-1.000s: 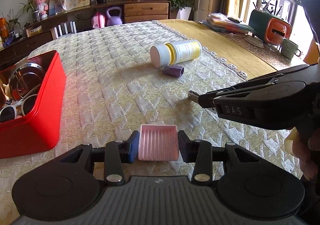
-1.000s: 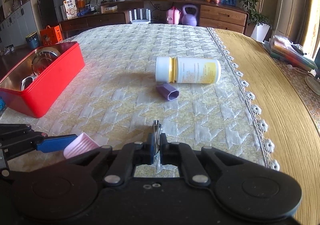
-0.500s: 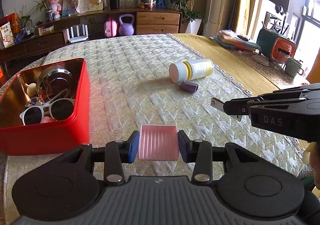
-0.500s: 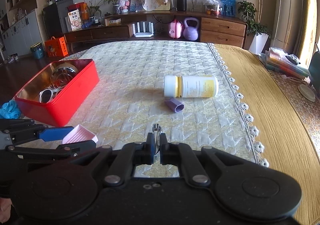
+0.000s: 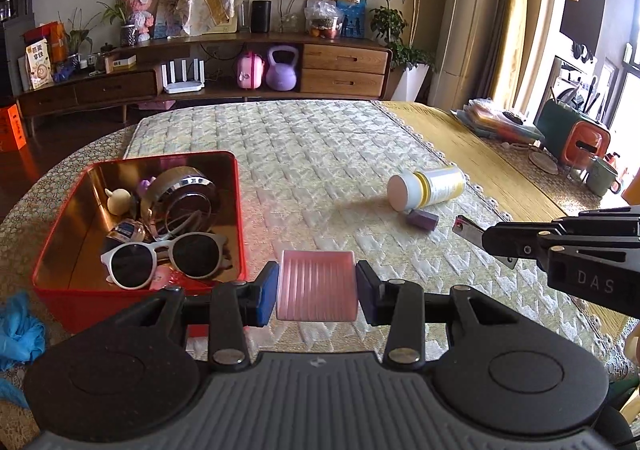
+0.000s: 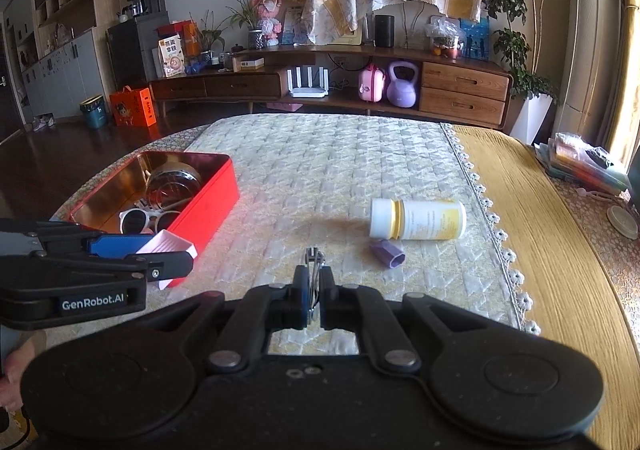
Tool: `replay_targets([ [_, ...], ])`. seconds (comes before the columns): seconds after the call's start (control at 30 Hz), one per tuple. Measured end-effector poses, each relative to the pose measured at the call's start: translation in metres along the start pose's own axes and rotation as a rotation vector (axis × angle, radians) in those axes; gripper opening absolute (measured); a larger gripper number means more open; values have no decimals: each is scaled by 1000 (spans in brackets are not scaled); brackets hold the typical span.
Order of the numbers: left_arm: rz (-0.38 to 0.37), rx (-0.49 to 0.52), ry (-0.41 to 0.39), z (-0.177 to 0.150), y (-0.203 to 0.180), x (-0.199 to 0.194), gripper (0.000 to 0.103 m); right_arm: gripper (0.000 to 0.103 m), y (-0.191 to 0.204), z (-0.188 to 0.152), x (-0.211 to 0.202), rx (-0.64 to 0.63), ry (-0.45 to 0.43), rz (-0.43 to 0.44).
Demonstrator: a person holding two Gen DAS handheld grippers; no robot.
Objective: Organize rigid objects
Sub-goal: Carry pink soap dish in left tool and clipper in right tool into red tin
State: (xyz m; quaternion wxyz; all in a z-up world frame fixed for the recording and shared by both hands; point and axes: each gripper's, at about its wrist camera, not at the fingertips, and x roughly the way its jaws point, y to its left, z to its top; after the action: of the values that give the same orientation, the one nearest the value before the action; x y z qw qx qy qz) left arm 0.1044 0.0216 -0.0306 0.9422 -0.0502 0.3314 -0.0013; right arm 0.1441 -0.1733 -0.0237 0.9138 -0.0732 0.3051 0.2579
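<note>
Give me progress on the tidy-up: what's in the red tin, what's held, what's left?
Done: sunglasses and a metal tin sit in the red box. In hand: left gripper holds a pink tray; right gripper pinches nail clippers. Left on the cloth: pill bottle and purple piece.

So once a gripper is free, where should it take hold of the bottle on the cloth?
Probably across the yellow body, from above. The bottle lies on its side with its white cap toward the tin, so the round flanks are exposed. Set the fingers across its long axis, clear of the purple piece close in front.
</note>
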Motion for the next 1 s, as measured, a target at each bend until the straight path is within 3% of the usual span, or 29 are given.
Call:
replay_targets([
  [0.57,108,-90,-10,16,89,-13,40,5,65,35,20,-69,-22,109],
  [1.0,192,-142,23,27,148,6,40,5,93,41,53,-76,30,171],
])
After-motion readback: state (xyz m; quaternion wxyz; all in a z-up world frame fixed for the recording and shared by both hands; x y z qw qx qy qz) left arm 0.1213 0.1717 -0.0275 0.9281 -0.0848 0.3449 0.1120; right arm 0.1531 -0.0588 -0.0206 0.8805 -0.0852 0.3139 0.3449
